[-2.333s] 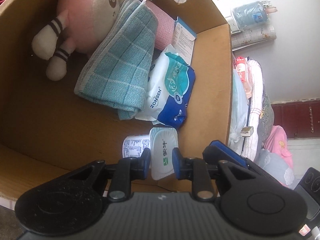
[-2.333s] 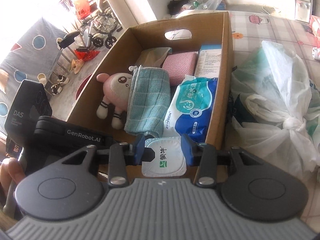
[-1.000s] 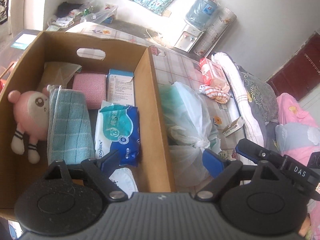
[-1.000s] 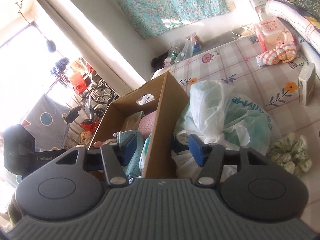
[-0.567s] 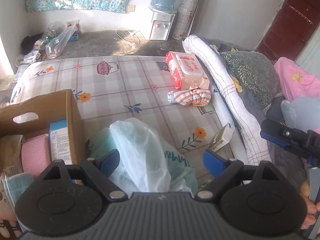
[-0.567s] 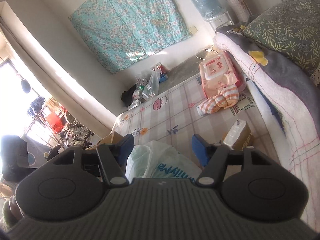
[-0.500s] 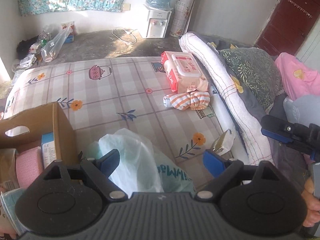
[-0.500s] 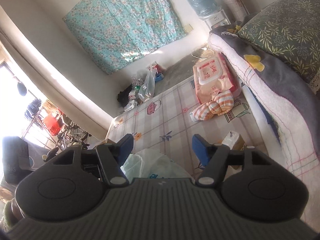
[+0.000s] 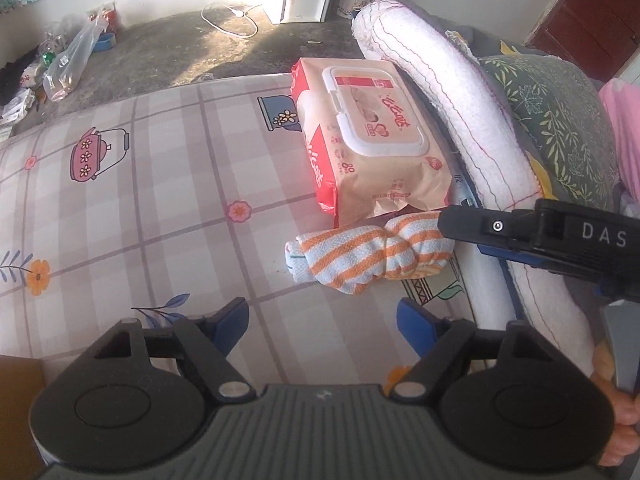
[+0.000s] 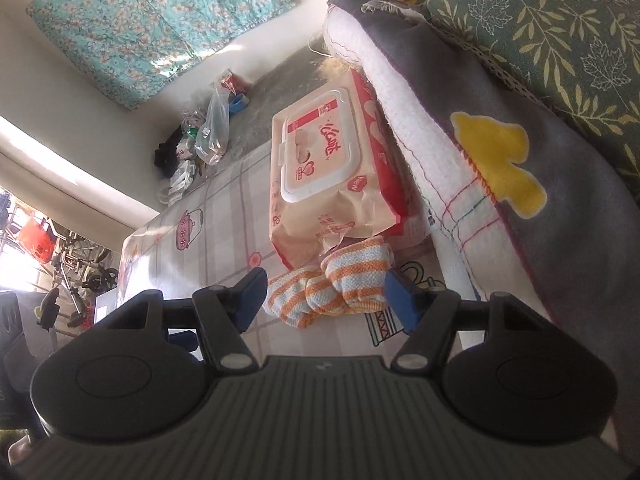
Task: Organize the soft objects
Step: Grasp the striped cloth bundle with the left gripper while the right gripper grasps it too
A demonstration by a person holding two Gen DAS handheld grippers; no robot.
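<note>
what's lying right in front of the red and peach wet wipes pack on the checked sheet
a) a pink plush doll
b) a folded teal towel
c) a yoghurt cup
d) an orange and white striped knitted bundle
d: the orange and white striped knitted bundle lies against the near end of the red and peach wet wipes pack on the checked sheet.

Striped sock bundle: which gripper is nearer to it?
Right. The right gripper frames the striped sock bundle between open jaws; the left gripper hangs short of it.

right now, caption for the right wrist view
Open right tool lined up on the orange-striped socks lying beside a wet wipes pack on the patterned mattress.
</note>
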